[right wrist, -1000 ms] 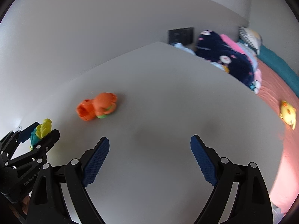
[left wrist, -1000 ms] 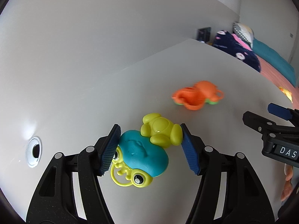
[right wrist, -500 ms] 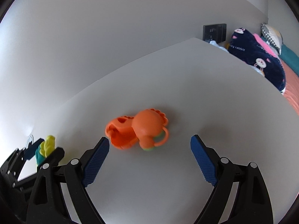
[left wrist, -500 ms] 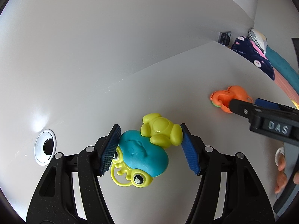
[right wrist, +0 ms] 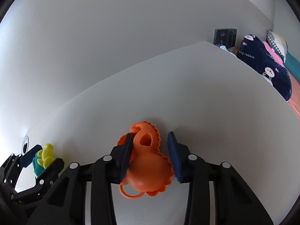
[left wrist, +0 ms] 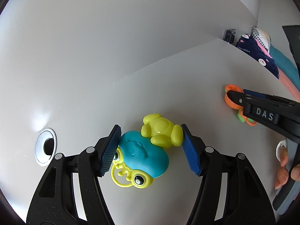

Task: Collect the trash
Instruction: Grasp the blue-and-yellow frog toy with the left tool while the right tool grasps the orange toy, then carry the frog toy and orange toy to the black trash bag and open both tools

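Left tool (left wrist: 150,146): clamped on the teal-and-yellow frog toy (left wrist: 144,156). Left pad presses the teal body, right pad presses the yellow figure on top of it. Toy sits over the bench (left wrist: 187,78), just right of the metal grommet hole (left wrist: 45,147).

Right tool (right wrist: 150,155): jaws have just been closing, now narrow, with the orange toy (right wrist: 148,161) between them. Left pad is against the toy's side by its upper loop; right pad looks to be touching the scalloped edge lower down, with a gap higher up. Can't tell if it's a firm grip. Toy's ring handle sticks out below the pads, toward the camera.

The two tools are apart, left one down at the far left edge of the right wrist view.

Room: bench is bare white beyond both toys, open ahead and to the right. Back edge meets the wall (right wrist: 131,28). Right edge drops off to a bed (right wrist: 294,105) with a navy blanket (right wrist: 266,69). Dark wall socket (right wrist: 225,36) sits past the far corner.
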The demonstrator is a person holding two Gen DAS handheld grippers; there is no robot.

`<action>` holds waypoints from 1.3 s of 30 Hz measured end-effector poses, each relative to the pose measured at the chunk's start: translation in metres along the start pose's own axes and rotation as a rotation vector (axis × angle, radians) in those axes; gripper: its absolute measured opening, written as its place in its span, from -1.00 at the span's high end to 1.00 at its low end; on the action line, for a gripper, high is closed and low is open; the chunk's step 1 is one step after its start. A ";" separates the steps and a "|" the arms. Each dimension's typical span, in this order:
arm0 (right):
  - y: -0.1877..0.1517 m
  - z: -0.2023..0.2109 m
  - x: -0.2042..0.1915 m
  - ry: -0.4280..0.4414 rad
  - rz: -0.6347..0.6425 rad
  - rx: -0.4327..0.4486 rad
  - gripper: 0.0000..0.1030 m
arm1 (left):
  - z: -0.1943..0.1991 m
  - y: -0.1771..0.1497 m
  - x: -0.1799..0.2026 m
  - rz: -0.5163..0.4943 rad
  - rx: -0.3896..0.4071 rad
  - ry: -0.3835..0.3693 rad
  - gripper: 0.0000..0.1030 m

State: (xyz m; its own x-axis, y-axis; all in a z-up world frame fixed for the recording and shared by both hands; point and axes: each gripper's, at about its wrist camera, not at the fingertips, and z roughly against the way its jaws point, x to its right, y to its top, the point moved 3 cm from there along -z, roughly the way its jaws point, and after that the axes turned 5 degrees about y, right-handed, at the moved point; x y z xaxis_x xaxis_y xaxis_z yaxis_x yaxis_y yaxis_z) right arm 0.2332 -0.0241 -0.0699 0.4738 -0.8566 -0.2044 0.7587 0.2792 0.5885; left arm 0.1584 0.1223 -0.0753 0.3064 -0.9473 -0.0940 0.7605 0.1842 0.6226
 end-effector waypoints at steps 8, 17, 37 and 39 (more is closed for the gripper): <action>-0.010 0.012 -0.005 -0.039 0.031 0.009 0.32 | 0.001 0.000 -0.001 0.006 0.004 -0.012 -0.21; -0.015 0.024 0.005 -0.034 -0.013 0.001 0.46 | 0.011 -0.003 0.000 -0.002 0.017 -0.024 -0.22; -0.054 0.110 0.034 -0.105 -0.088 0.067 0.46 | 0.066 -0.022 0.061 -0.103 0.059 -0.124 -0.21; -0.059 0.121 0.039 -0.110 -0.096 0.077 0.46 | 0.075 -0.024 0.069 -0.119 0.067 -0.134 -0.21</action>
State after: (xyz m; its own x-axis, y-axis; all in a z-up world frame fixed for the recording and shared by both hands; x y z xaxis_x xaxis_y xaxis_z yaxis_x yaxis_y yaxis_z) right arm 0.1527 -0.1261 -0.0176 0.3454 -0.9213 -0.1785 0.7596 0.1628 0.6296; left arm 0.1179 0.0327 -0.0385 0.1340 -0.9886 -0.0689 0.7456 0.0548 0.6642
